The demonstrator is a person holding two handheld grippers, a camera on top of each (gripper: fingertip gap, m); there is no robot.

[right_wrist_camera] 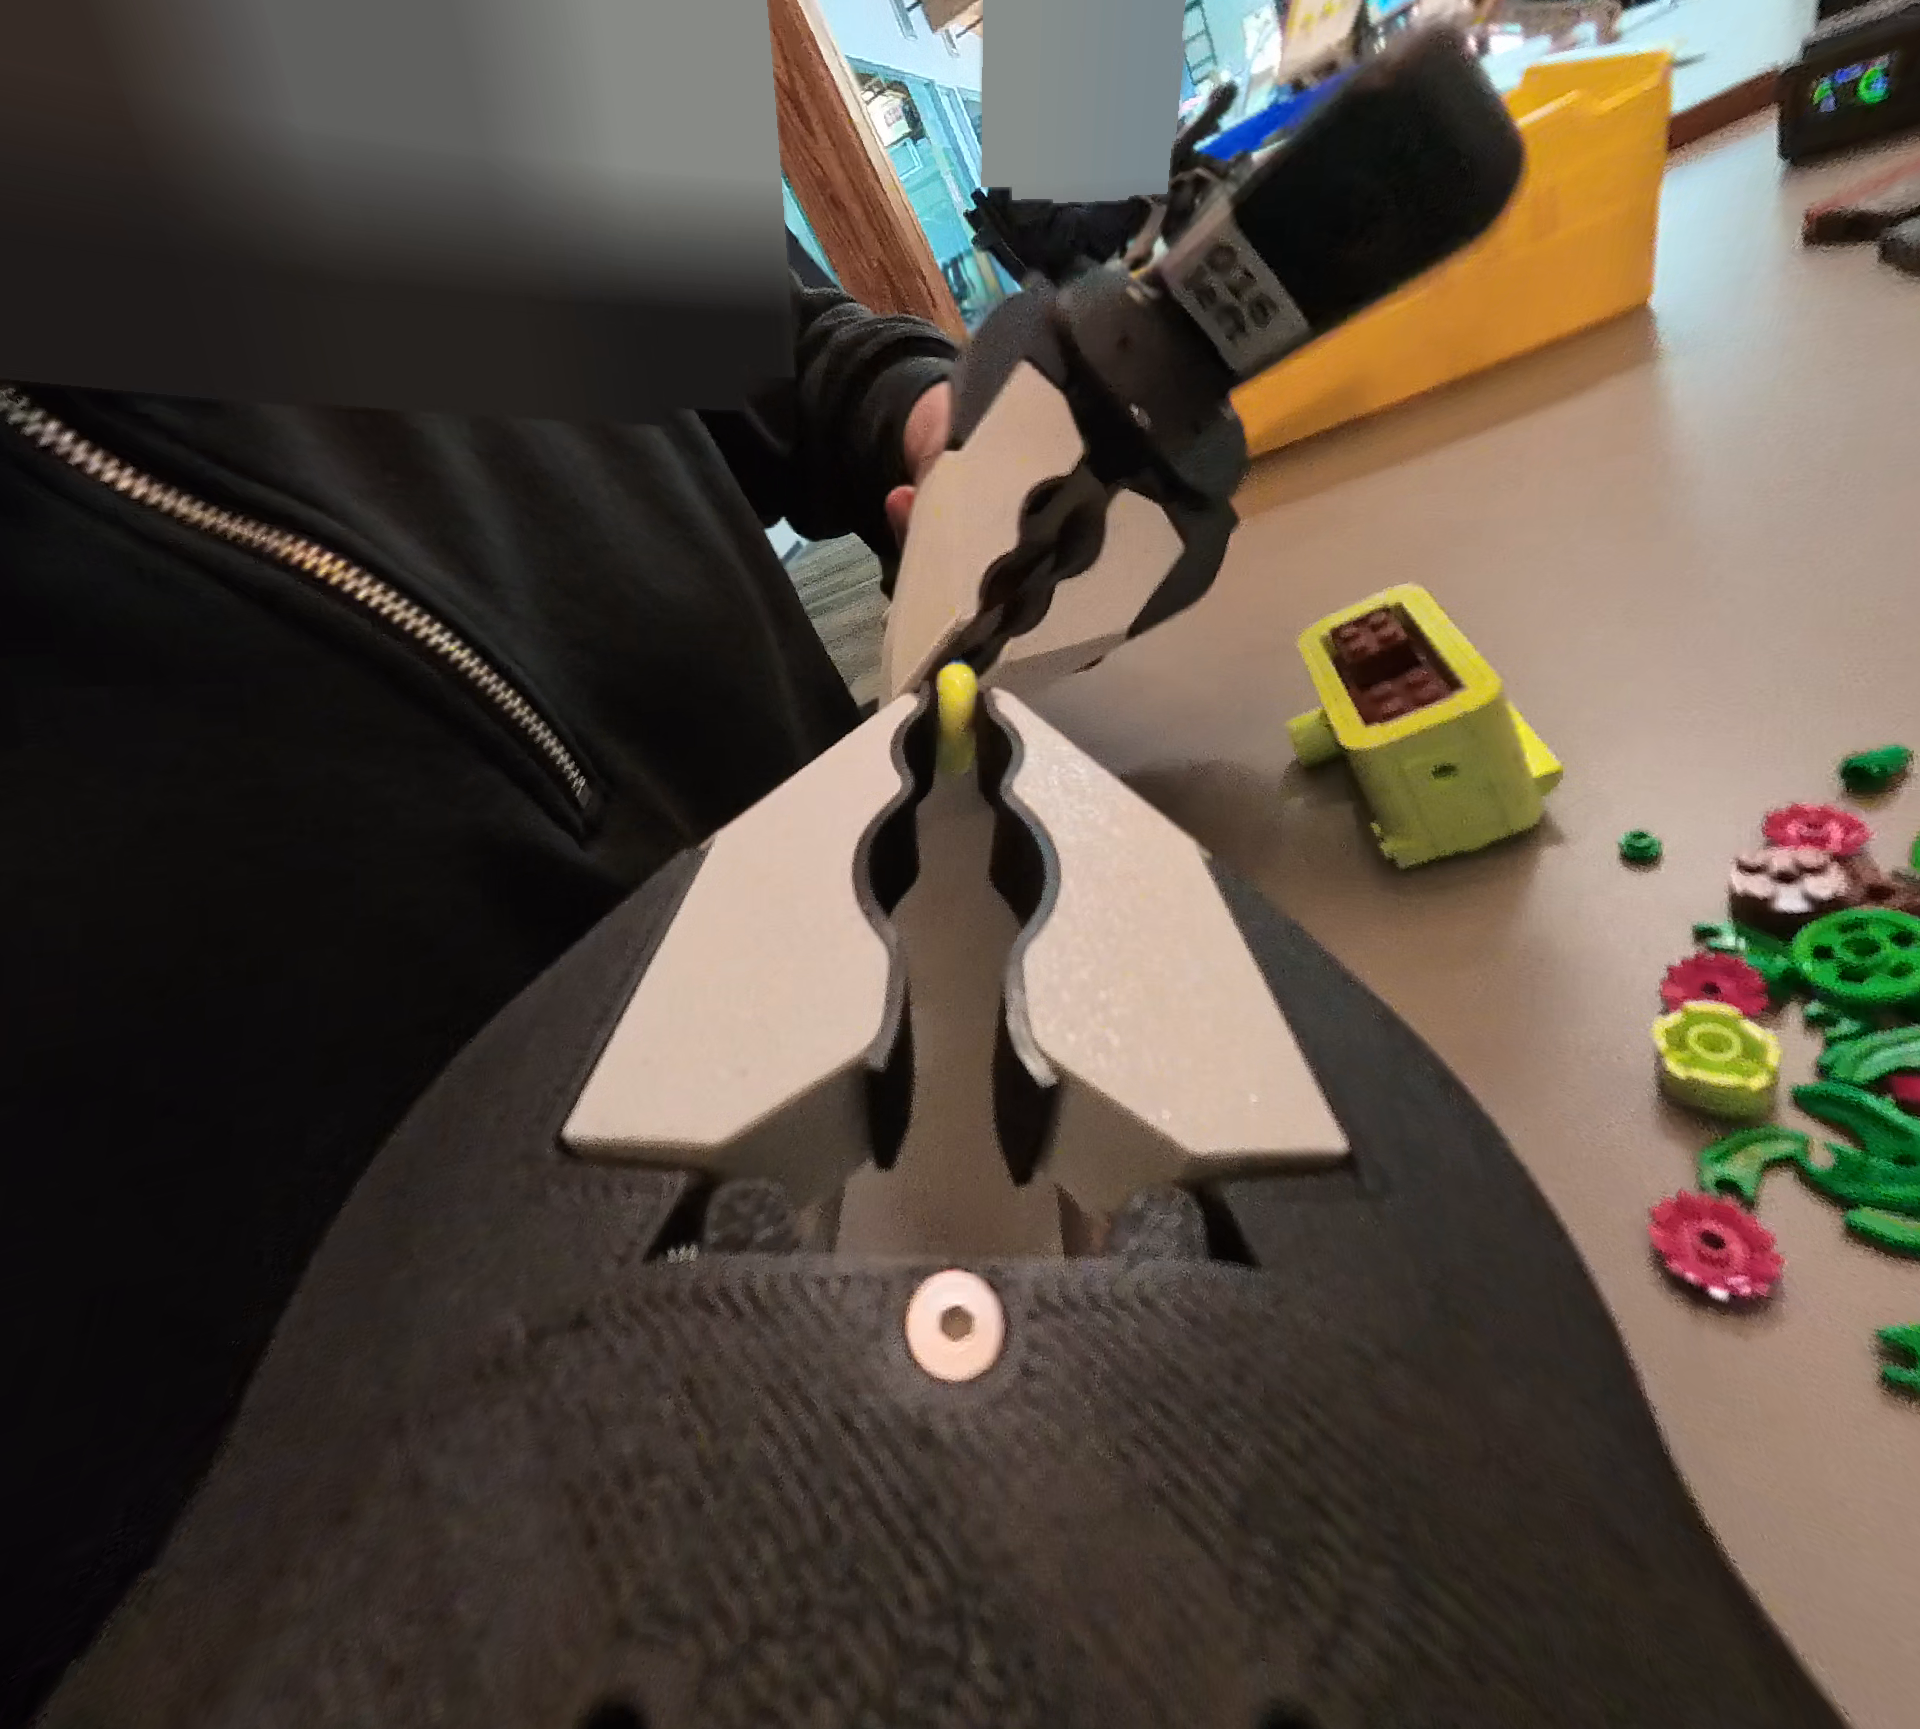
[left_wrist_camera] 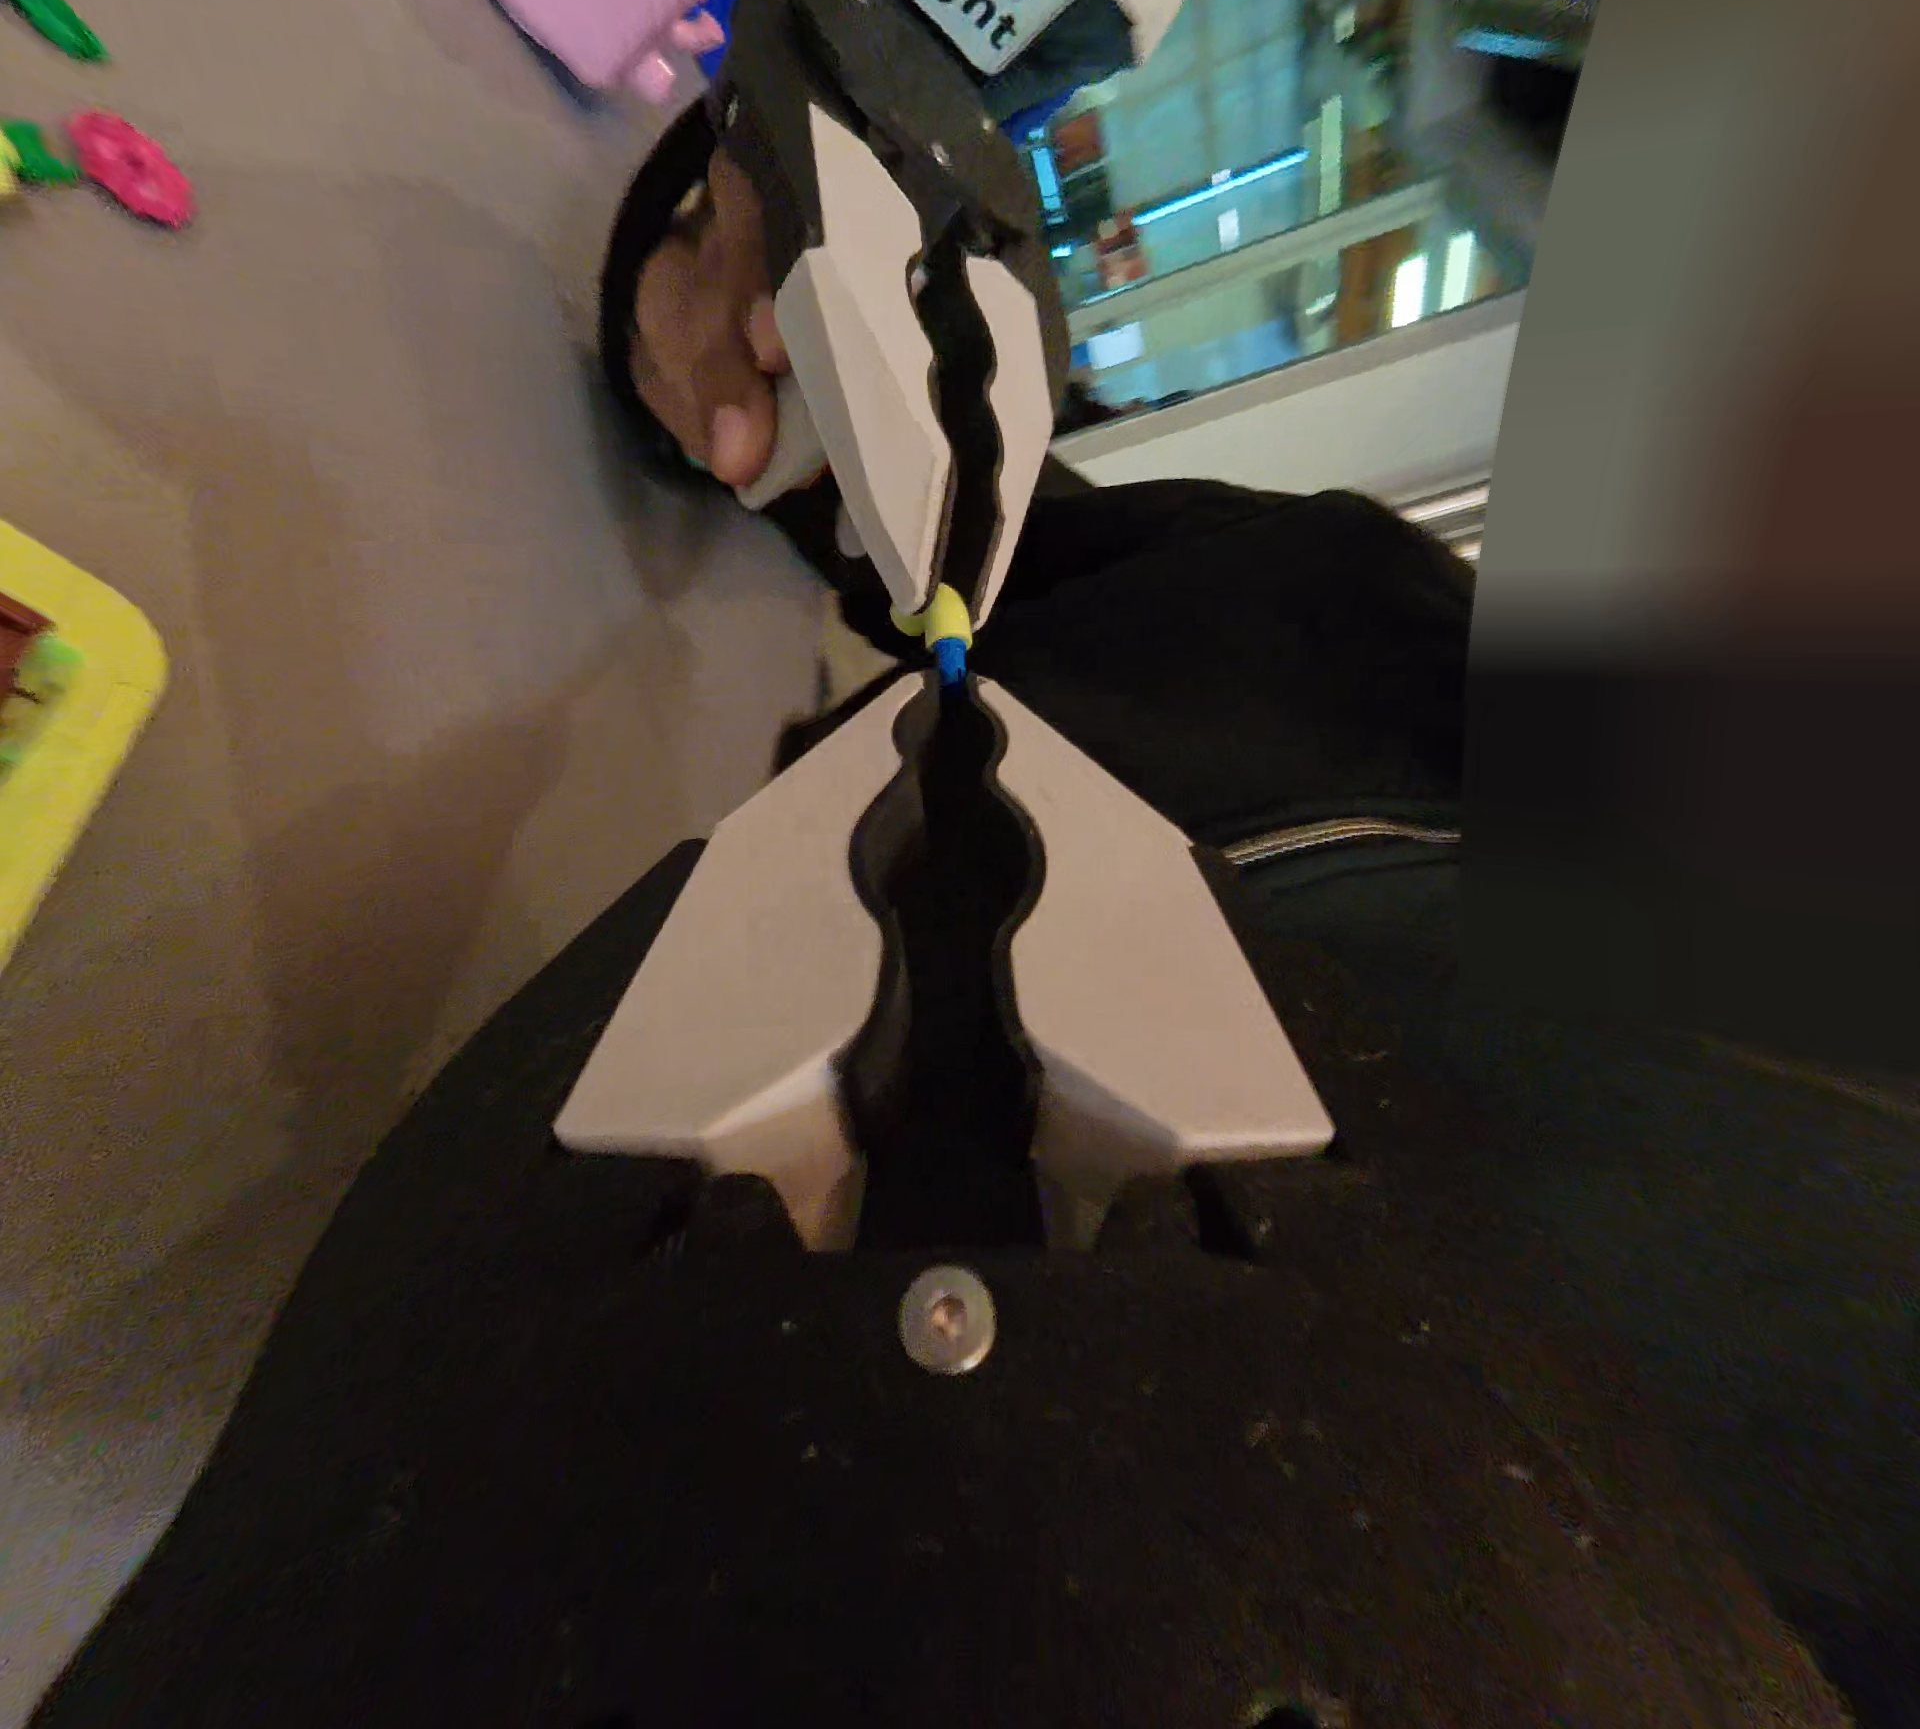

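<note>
Over a grey counter [right_wrist_camera: 1558, 536] strewn with toy flowers [right_wrist_camera: 1712, 1248], both grippers meet tip to tip: left gripper [left_wrist_camera: 951, 692] clenched on a blue peg [left_wrist_camera: 950, 656], right gripper [right_wrist_camera: 956, 723] clenched on a yellow piece [right_wrist_camera: 956, 723]. Keep both aligned and steady.

Each camera sat just behind its own gripper's white wedge-shaped fingers [left_wrist_camera: 727, 952], looking forward along them at very close range. The two views faced each other tip to tip — the left wrist view looked toward the person's black zipped jacket [left_wrist_camera: 1247, 640], the right likewise [right_wrist_camera: 312, 640] — both sharing the grey-brown tabletop [left_wrist_camera: 312, 432] [right_wrist_camera: 1558, 536].
</note>
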